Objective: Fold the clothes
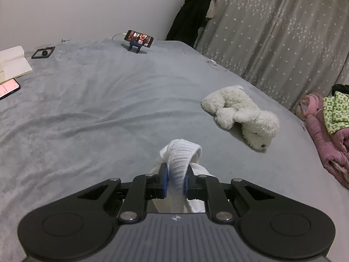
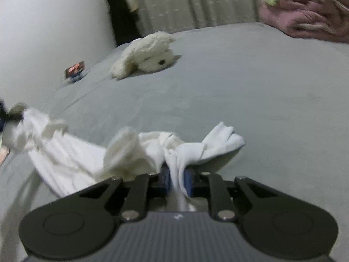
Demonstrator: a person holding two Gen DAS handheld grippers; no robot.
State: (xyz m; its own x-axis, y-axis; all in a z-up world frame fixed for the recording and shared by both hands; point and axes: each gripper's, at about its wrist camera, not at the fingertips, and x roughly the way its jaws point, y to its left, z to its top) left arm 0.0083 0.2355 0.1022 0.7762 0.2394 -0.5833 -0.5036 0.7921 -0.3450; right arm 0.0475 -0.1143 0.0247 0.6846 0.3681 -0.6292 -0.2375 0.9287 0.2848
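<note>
The left hand-held gripper (image 1: 176,180) is closed on a ribbed white band of the white garment (image 2: 72,159), which loops up and over between its 2 blue pads (image 1: 165,181); the rest of the cloth hangs below the jaws, out of that camera's sight. The right hand-held gripper (image 2: 177,180) is likewise clamped on a bunched fold of the same garment, with a loose corner flaring out to the right of its jaws and a crumpled lobe rising just to the left. From the right wrist view the cloth runs away to the left across the bed (image 2: 250,91) toward a dark shape at the frame's left edge, probably the left hand-held gripper, though blur leaves that uncertain. Holding 2 separate points of the garment probably serves to stretch it flat before the first fold; at present it is still rumpled and lies near the near edge of the bed, so folding seems barely begun. Further out, a white plush dog (image 1: 242,115) lies on its side toward the bed's right edge, well clear of the cloth. A phone on a small stand (image 1: 139,38) stands at the far edge, with an open book (image 1: 13,63) and a second phone (image 1: 7,88) at the left edge. A heap of pink bedding (image 1: 327,139) with a green patterned cloth (image 1: 336,111) on it sits at the right edge, perhaps waiting its turn.
</note>
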